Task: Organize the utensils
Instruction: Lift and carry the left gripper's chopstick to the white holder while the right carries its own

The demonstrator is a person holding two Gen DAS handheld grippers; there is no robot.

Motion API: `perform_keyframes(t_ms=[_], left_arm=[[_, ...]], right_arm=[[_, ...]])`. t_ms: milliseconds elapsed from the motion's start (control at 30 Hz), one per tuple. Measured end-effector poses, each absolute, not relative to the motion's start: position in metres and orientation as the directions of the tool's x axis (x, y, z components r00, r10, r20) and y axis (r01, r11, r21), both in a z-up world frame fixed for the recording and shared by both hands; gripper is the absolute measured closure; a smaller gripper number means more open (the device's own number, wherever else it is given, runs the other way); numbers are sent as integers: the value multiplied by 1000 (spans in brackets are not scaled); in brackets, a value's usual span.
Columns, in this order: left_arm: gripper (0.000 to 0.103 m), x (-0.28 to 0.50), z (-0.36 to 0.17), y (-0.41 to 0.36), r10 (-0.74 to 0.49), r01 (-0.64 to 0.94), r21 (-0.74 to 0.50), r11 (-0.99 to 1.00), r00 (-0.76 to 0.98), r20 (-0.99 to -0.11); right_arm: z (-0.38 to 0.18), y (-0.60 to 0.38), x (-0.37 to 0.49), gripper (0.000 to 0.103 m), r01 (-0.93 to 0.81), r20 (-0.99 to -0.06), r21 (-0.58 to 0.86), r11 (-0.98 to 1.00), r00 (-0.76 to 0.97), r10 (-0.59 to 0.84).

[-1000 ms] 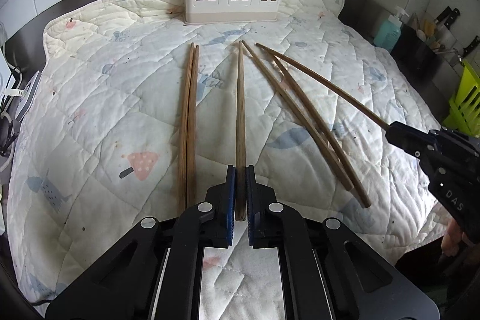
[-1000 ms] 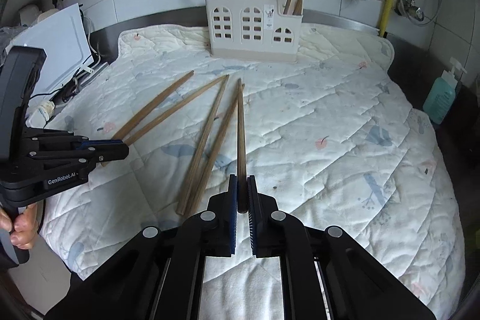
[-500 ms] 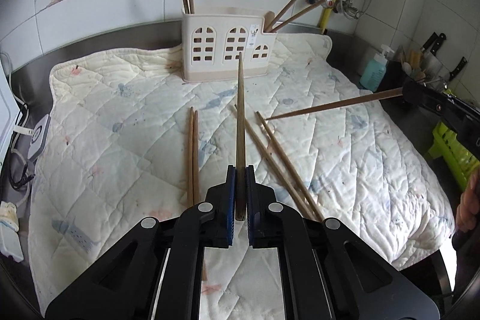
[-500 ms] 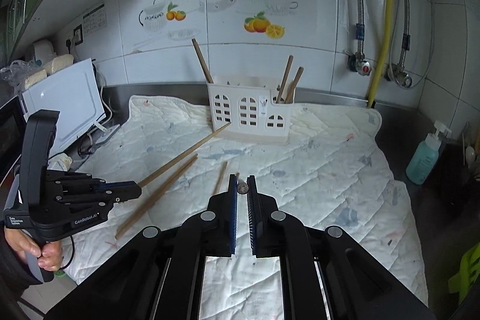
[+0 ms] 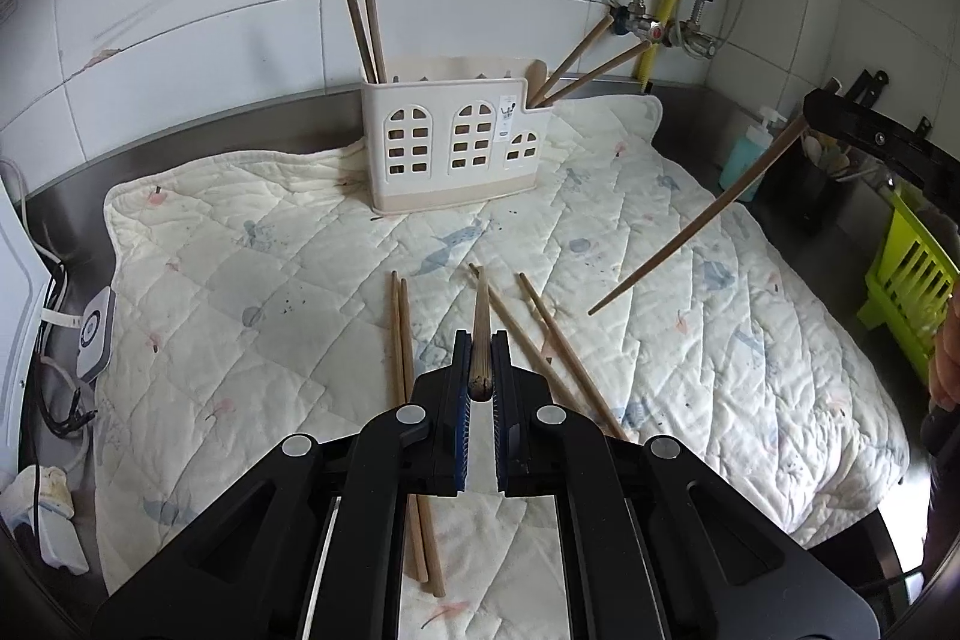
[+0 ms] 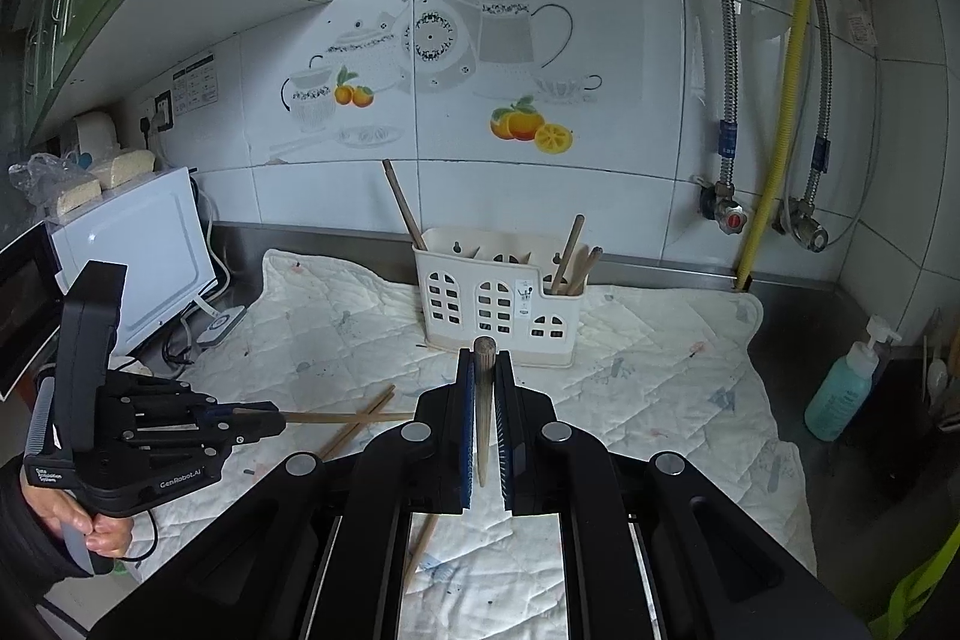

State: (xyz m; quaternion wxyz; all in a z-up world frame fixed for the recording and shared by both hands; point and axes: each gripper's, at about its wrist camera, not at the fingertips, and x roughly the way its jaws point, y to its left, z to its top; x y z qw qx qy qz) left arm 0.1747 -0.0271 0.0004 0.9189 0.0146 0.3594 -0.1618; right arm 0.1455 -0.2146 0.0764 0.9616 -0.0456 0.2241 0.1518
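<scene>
My left gripper (image 5: 480,340) is shut on a wooden chopstick (image 5: 481,334), held above the quilted mat and pointing forward and down. My right gripper (image 6: 482,358) is shut on another chopstick (image 6: 483,388), which hangs tip-down; in the left wrist view this chopstick (image 5: 696,226) slants down from the right gripper at the right edge. The cream utensil holder (image 5: 456,142) stands at the back of the mat with several chopsticks upright in it; it also shows in the right wrist view (image 6: 498,304). Several loose chopsticks (image 5: 402,352) lie on the mat below my left gripper.
The white quilted mat (image 5: 270,244) covers a steel counter. A white appliance (image 6: 138,244) and cables sit at the left. A teal soap bottle (image 6: 846,388) stands at the right, with a green rack (image 5: 906,280) beyond. Pipes and a yellow hose (image 6: 780,100) run down the tiled wall.
Both grippers have lifted their chopsticks off the mat and risen. The right chopstick has swung from lying flat to hanging tip-down; the left one now points steeply forward.
</scene>
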Motion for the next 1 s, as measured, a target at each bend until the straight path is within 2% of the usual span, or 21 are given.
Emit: perform_keyframes(t_ms=[600, 1000], left_arm=[[98, 246, 86, -39, -297, 325, -54, 944, 768, -567], [98, 297, 175, -30, -291, 284, -77, 956, 880, -375]], right_arm=[[150, -226, 220, 96, -339, -405, 10, 941, 859, 314], [188, -228, 281, 96, -289, -359, 1, 957, 893, 270]])
